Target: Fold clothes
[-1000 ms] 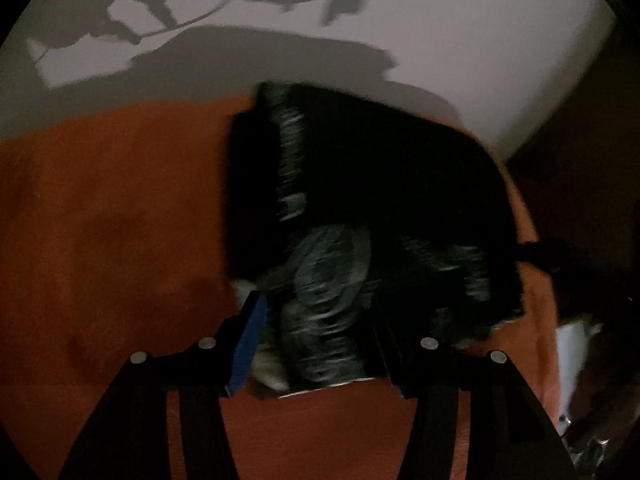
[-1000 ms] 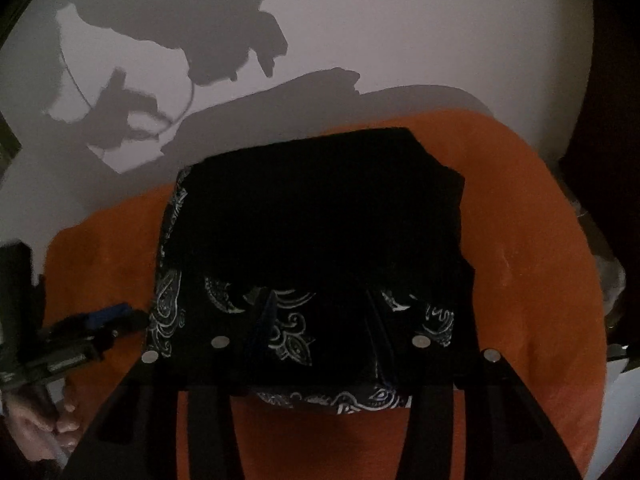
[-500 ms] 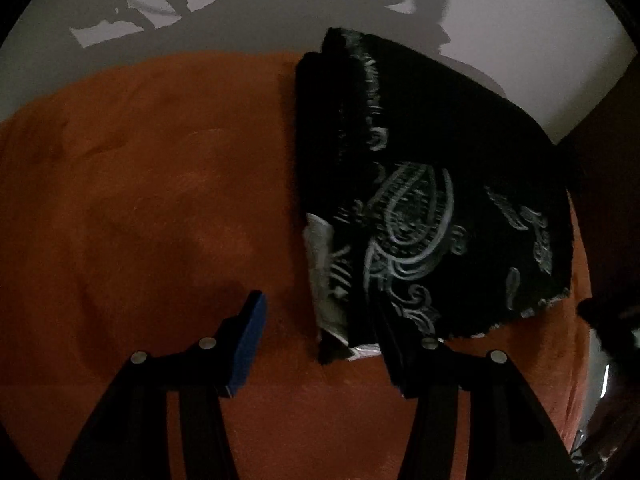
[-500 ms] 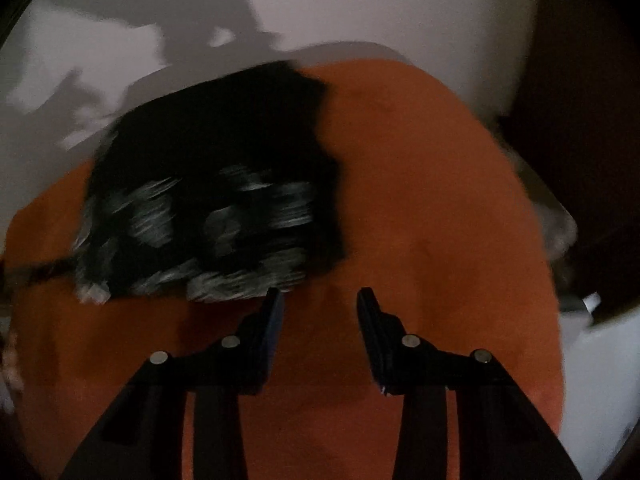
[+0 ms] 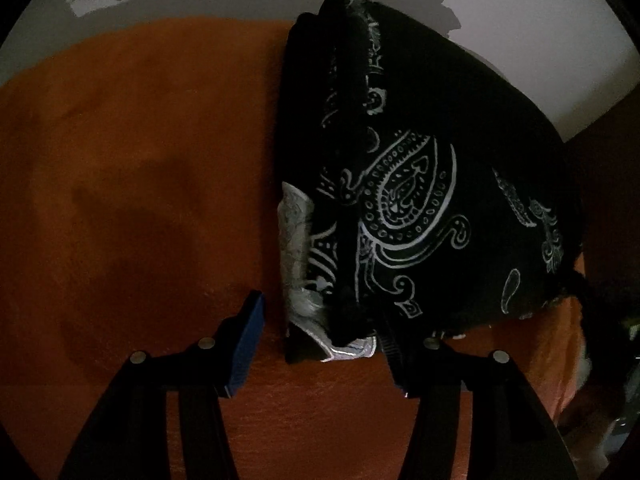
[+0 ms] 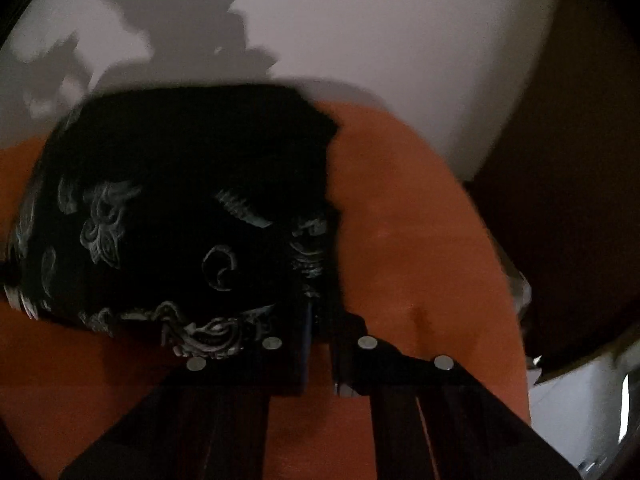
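My right gripper (image 6: 318, 344) had just been closing on the folded bandana's (image 5: 420, 184) near corner on the orange surface (image 5: 140, 160); my left gripper (image 5: 320, 344) straddled its other corner, wide. Next I judged: pinch, then fold.
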`<state>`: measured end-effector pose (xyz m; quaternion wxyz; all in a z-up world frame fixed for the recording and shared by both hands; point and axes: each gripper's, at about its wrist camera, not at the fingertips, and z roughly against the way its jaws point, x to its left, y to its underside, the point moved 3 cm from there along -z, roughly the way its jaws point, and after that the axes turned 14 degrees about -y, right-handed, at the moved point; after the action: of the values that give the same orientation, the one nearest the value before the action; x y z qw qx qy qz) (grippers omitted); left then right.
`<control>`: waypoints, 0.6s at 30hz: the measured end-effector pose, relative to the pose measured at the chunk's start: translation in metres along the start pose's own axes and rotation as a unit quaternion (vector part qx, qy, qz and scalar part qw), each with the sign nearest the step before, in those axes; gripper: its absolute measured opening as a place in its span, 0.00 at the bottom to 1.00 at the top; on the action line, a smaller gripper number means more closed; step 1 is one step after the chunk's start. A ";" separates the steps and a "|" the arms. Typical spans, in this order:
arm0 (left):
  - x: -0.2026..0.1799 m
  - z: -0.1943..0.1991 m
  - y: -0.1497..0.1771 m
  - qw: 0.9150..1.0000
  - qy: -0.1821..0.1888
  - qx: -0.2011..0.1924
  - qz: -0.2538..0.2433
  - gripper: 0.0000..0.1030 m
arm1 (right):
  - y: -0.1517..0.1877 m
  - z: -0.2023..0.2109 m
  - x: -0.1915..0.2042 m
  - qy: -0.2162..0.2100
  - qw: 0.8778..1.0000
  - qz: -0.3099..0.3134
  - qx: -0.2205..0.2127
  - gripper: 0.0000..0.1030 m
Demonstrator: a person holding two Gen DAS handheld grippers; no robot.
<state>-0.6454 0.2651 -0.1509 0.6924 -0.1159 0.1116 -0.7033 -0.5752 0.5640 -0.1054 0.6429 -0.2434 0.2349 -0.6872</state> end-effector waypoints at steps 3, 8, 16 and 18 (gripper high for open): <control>0.002 -0.001 0.004 1.000 -0.011 -0.008 0.003 0.56 | 0.011 0.012 0.000 -0.004 1.000 -0.010 -0.015 0.06; 0.006 0.001 0.008 1.000 -0.020 -0.012 0.006 0.56 | 0.037 -0.010 -0.004 -0.032 0.999 -0.029 0.026 0.06; 0.011 0.062 0.032 0.998 -0.029 -0.052 -0.014 0.62 | 0.035 0.026 -0.023 -0.097 0.987 -0.122 0.035 0.50; 0.004 0.081 0.034 0.998 -0.029 -0.059 -0.023 0.73 | 0.025 0.047 -0.009 -0.085 0.990 -0.111 0.033 0.56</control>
<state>-0.5875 0.2611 -0.0853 0.6708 -0.1797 0.1305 -0.7077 -0.5259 0.5713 -0.0857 0.5881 -0.3042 0.1285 -0.7383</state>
